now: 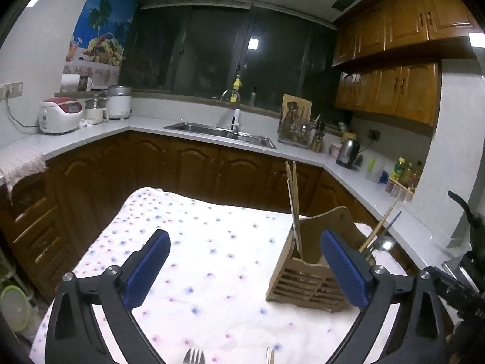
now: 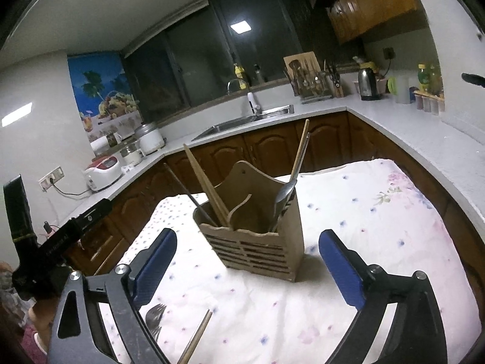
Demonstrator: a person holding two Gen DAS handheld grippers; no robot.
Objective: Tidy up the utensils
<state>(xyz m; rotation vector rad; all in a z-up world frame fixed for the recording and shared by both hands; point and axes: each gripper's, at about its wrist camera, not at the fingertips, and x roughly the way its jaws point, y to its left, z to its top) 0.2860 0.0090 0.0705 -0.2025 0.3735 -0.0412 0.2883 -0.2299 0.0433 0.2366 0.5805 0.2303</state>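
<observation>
Wooden utensil holder: upright on the cloth-covered tabletop, chopsticks and spoon inside. Fork and a chopstick lying loose in front. Left gripper and right gripper: fingers spread wide, nothing held.

Slatted light-wood utensil caddy upright on the cloth, pale wooden chopsticks leaning in its left compartment, steel spoon bowl-up in its right, steel fork lying flat nearer, loose wooden chopstick beside it
</observation>
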